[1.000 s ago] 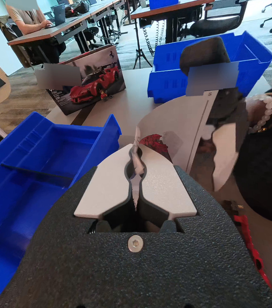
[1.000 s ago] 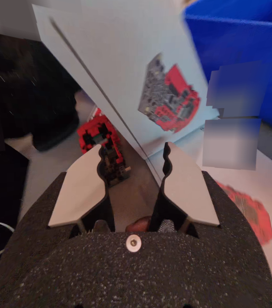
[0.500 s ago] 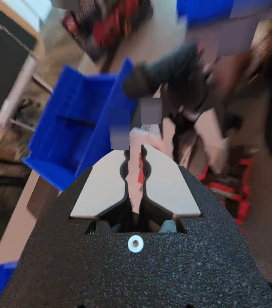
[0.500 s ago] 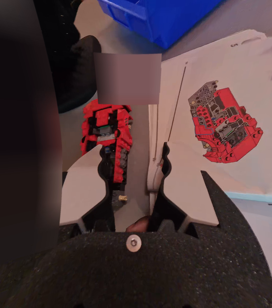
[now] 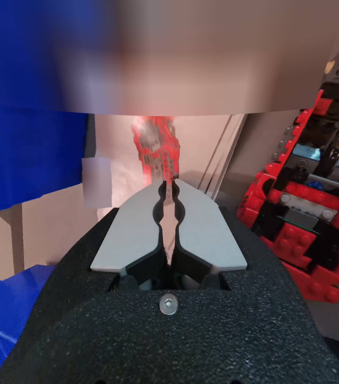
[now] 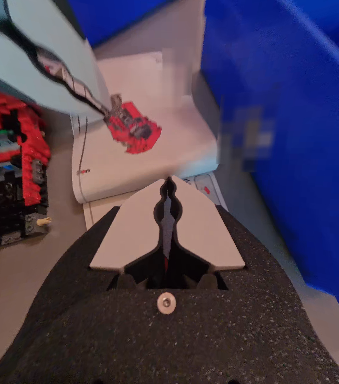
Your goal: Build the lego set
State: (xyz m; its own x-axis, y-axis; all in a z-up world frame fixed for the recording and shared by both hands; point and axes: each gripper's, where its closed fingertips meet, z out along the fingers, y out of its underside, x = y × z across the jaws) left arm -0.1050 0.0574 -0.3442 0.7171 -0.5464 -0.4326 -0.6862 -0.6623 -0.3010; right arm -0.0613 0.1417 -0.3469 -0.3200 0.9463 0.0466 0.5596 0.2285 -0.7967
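The open instruction booklet [image 6: 143, 166] lies on the table, showing a picture of the red car; it also shows in the left wrist view [image 5: 195, 145]. The part-built red and black lego car [image 6: 8, 166] stands left of it and fills the right of the left wrist view [image 5: 309, 218]. My left gripper [image 5: 169, 182] is almost shut with only a thin slit and holds nothing I can see. Its tip [image 6: 104, 112] rests on the page picture. My right gripper [image 6: 168, 178] is shut at the booklet's near edge, with a thin page edge between its fingers.
A blue bin [image 6: 289, 124] stands close on the right of the booklet, and another [image 6: 112, 16] stands behind it. In the left wrist view blue bins sit at the left [image 5: 29, 145] and lower left [image 5: 2, 301]. A small tan pin [image 6: 44, 221] sticks out of the car's near end. Across from one pair of fingers to the other is roughly 10 cm. The right tips stand about 10 cm off the small tan pin [image 6: 44, 221].
My left gripper let go of the lifted page and came down onto the booklet, which now lies flat. My right gripper moved right to the booklet's near edge and shut.
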